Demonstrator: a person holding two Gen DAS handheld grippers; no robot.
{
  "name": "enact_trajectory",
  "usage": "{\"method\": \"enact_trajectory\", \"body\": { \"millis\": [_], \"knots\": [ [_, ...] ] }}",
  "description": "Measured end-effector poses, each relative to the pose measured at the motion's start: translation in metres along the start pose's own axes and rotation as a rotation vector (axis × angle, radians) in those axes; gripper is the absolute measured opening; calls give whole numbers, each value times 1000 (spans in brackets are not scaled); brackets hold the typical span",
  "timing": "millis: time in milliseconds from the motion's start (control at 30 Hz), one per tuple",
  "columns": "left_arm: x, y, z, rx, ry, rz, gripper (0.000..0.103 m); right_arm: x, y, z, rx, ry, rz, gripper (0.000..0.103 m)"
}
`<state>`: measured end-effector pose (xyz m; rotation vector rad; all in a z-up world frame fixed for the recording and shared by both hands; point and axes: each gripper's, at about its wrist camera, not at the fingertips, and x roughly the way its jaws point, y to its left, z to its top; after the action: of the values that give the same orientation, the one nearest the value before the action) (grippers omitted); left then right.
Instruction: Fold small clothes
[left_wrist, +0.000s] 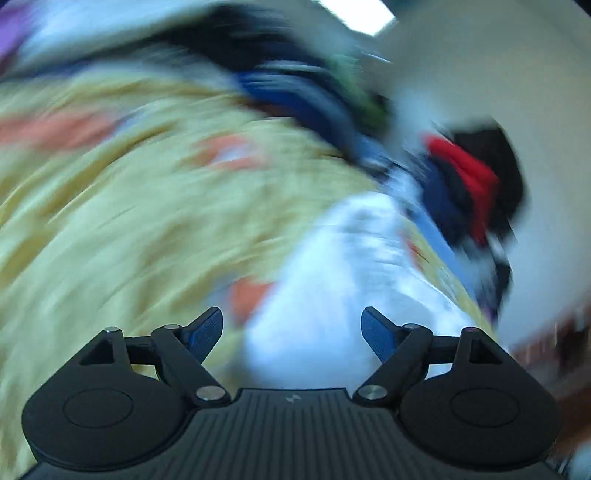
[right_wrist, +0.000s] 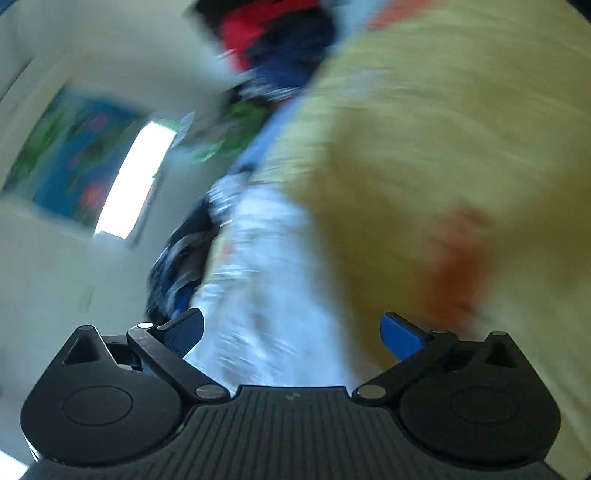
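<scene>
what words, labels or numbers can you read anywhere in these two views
No readable text in either view.
Small embossed mark on the ribbed black body of the left hand-held gripper: a symbol, not letters.
Same mark on the right hand-held gripper.
Blurred blue and green wall picture: any text too blurred to tell.

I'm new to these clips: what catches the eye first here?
A wide yellow sheet with orange patches fills most of both blurred views. A white garment lies straight ahead of the open left gripper. A red and dark heap of clothes sits upper right in the left view.
</scene>
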<state>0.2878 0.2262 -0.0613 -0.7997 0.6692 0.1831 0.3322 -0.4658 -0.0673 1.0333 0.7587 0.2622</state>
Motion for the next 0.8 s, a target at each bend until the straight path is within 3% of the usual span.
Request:
{"method": "enact_trajectory", "body": {
  "millis": [100, 200, 300, 400, 500, 567, 600, 633, 733, 800],
  "knots": [
    [-7, 22, -21, -138, 22, 52, 82, -19, -21, -36, 87, -3, -5, 100],
    [2, 20, -35, -214, 47, 55, 86, -6, -12, -61, 58, 25, -29, 100],
    [15, 7, -35, -231, 30, 49, 89, 18, 3, -73, -6, 14, -28, 99],
    [32, -1, -36, -259, 29, -9, 90, 45, 12, -71, 7, -41, 16, 100],
    [42, -15, -42, -225, -22, -21, 91, 64, 19, -68, -6, -103, 25, 102],
    [44, -26, -47, -182, -45, 12, 90, 73, 27, -74, -34, -139, 9, 91],
    [44, -31, -50, -153, -57, 41, 81, 79, 27, -74, -39, -131, 7, 65],
    [45, -36, -51, -131, -51, 57, 63, 88, 28, -74, -42, -122, -8, 35],
    [44, -43, -49, -99, -26, 13, 30, 89, 27, -72, -48, -126, 18, 30],
    [43, -48, -45, -81, -10, 2, 22, 89, 29, -69, -45, -125, 19, 28]
  ]
}}
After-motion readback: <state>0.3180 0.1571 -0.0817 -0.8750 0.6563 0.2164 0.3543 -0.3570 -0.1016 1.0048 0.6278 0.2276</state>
